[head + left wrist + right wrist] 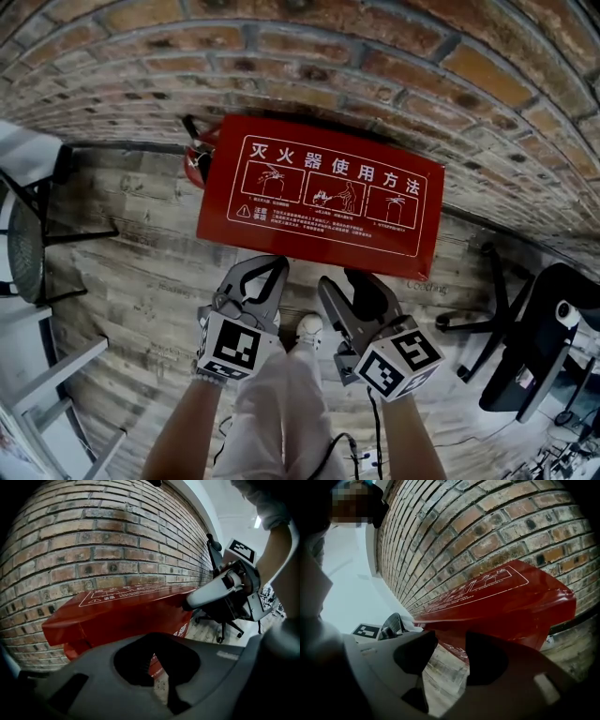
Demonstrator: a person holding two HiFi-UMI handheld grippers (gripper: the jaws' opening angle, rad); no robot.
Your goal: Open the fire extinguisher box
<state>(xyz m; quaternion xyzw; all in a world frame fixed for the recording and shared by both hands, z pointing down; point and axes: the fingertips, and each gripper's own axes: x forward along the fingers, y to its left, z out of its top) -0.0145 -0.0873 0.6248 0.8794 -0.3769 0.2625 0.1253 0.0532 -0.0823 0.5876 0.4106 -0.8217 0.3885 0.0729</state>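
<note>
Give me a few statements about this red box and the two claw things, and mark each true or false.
1. The box is red with white print on top. True.
2. It stands by a brick wall. True.
3. The right gripper grips the box. False: its jaws stand apart with nothing between them.
4. The floor is carpeted. False: it is wood planks.
</note>
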